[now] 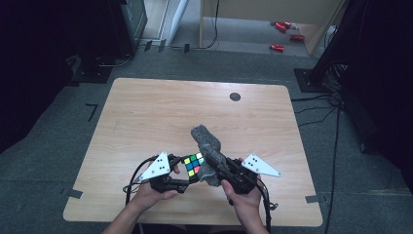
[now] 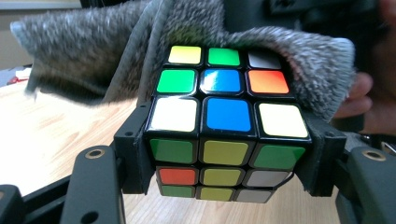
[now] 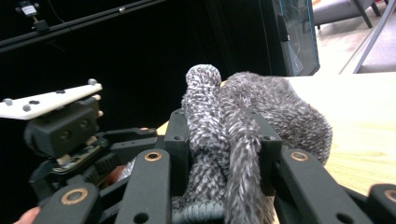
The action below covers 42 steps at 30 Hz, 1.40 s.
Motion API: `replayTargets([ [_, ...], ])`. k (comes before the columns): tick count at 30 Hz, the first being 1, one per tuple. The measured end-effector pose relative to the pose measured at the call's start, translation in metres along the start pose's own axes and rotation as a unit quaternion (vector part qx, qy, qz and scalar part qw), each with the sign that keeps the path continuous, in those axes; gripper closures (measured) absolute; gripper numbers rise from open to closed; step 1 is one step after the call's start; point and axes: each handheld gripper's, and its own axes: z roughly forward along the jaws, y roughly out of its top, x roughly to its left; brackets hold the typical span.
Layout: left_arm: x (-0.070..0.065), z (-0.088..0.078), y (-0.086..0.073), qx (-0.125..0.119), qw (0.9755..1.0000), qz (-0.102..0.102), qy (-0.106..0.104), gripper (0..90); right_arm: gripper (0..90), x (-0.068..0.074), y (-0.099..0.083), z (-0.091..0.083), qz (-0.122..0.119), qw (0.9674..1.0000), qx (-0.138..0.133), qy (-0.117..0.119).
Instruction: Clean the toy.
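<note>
The cube [image 2: 226,135] is hard plastic, its black frame and coloured stickers glossy enough to catch glare. The grey cloth [image 2: 299,70] draped against it is thick, fuzzy and matt, a speckled plush pile. The left tool [image 2: 227,186] and right tool [image 3: 219,154] look like matt black plastic with brass-coloured rivets. The desk [image 1: 146,117] is pale wood-grain, smooth, faintly satin.

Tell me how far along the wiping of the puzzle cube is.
Done: the left gripper is clamped on the puzzle cube, lifted off the table, and the right gripper is clamped on the grey cloth. In hand: the cloth drapes over the cube's far side. Left: the near coloured faces are uncovered, so probably more rubbing remains.
</note>
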Motion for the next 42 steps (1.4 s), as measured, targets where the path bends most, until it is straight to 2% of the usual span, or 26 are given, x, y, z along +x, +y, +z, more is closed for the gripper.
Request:
replayTargets([
  [2,0.003,-0.004,0.002,-0.012,0.9998,-0.009,0.009,34.4,67.3,-0.010,-0.007,0.002,0.012,0.9998,0.011,-0.011],
  [3,0.005,-0.006,0.003,-0.018,0.9995,-0.017,0.021,34.3,67.3,-0.015,-0.012,0.003,0.010,0.9995,0.019,-0.021],
  [5,0.014,-0.014,0.005,-0.042,0.9971,-0.047,0.044,34.3,67.4,-0.020,-0.019,0.004,-0.009,0.9987,0.022,-0.045],
  [7,0.023,-0.023,0.005,-0.065,0.9936,-0.077,0.052,34.3,67.4,-0.023,-0.022,0.005,-0.017,0.9989,0.020,-0.039],
  [10,0.027,-0.028,0.007,-0.076,0.9912,-0.094,0.055,34.3,67.5,-0.018,-0.027,0.010,-0.069,0.9969,0.028,-0.026],
  [12,0.026,-0.027,0.007,-0.080,0.9905,-0.100,0.049,34.3,67.4,-0.010,-0.033,0.017,-0.110,0.9930,0.041,-0.015],
  [15,0.023,-0.022,0.008,-0.070,0.9916,-0.101,0.042,34.3,67.4,0.001,-0.041,0.025,-0.145,0.9880,0.052,0.001],
  [17,0.022,-0.020,0.007,-0.067,0.9916,-0.103,0.041,34.3,67.4,0.010,-0.045,0.028,-0.171,0.9835,0.057,0.015],
  [18,0.022,-0.020,0.007,-0.067,0.9914,-0.106,0.040,34.3,67.4,0.015,-0.048,0.030,-0.190,0.9795,0.063,0.018],
  [20,0.023,-0.020,0.007,-0.066,0.9911,-0.108,0.041,34.3,67.4,0.021,-0.052,0.032,-0.210,0.9750,0.071,0.023],
  [22,0.023,-0.020,0.007,-0.066,0.9911,-0.109,0.039,34.3,67.5,0.021,-0.051,0.032,-0.215,0.9742,0.069,0.014],
  [23,0.022,-0.020,0.007,-0.065,0.9913,-0.109,0.035,34.3,67.5,0.020,-0.050,0.031,-0.213,0.9748,0.067,0.009],
  [25,0.021,-0.018,0.007,-0.064,0.9918,-0.107,0.029,34.3,67.6,0.011,-0.043,0.027,-0.197,0.9790,0.051,-0.015],
  [27,0.019,-0.016,0.007,-0.062,0.9920,-0.108,0.020,34.3,67.7,0.003,-0.040,0.024,-0.183,0.9817,0.040,-0.030],
  [30,0.019,-0.014,0.006,-0.059,0.9921,-0.109,0.019,34.3,67.7,0.003,-0.042,0.025,-0.191,0.9801,0.041,-0.036],
  [33,0.021,-0.016,0.007,-0.060,0.9916,-0.112,0.022,34.3,67.7,0.012,-0.049,0.030,-0.202,0.9778,0.055,-0.017],
  [34,0.021,-0.017,0.007,-0.059,0.9917,-0.112,0.022,34.3,67.6,0.017,-0.053,0.033,-0.210,0.9758,0.062,-0.004],
  [37,0.022,-0.018,0.007,-0.060,0.9915,-0.113,0.024,34.3,67.6,0.018,-0.052,0.033,-0.223,0.9726,0.066,-0.006],
  [38,0.022,-0.018,0.007,-0.060,0.9915,-0.113,0.024,34.3,67.6,0.016,-0.050,0.032,-0.221,0.9733,0.062,-0.010],
  [39,0.022,-0.018,0.007,-0.060,0.9916,-0.113,0.023,34.3,67.6,0.012,-0.046,0.029,-0.212,0.9757,0.053,-0.019],
  [42,0.021,-0.017,0.006,-0.057,0.9922,-0.109,0.022,34.3,67.7,0.001,-0.039,0.023,-0.190,0.9802,0.035,-0.041],
])
